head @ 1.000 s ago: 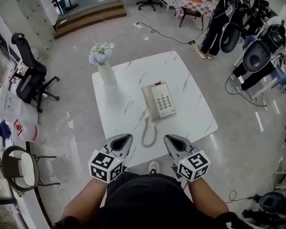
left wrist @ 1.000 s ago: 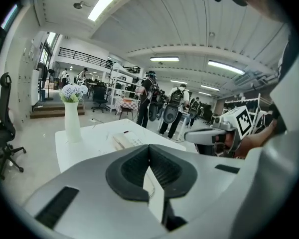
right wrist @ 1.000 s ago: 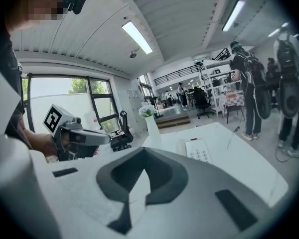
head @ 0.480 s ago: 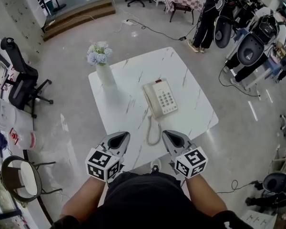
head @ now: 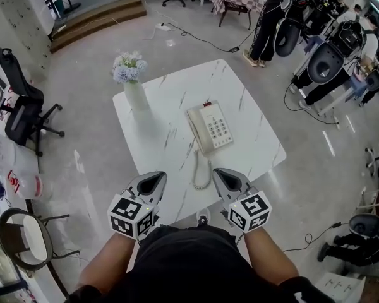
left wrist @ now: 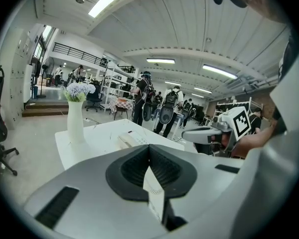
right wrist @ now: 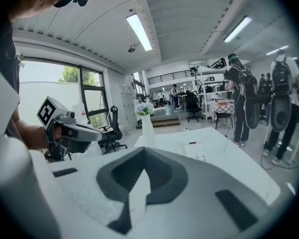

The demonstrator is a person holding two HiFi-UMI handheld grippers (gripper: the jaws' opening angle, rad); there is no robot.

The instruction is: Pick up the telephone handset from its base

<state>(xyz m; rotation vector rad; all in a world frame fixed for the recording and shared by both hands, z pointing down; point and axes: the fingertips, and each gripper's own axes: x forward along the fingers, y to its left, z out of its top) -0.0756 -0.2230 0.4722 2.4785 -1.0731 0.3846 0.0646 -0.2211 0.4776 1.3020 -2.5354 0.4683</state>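
Nothing legible in any view. Telephone keypad: buttons visible, digits too small to read; red mark at its top edge, unreadable. Cubes on left gripper and right gripper: black-and-white square patterns only, no letters or numbers.

Here we go, both drifting: the left tongs and right tongs have slid toward the frame's left and slightly up. The coiled cord now lies closer to the right tongs, farther from the left.
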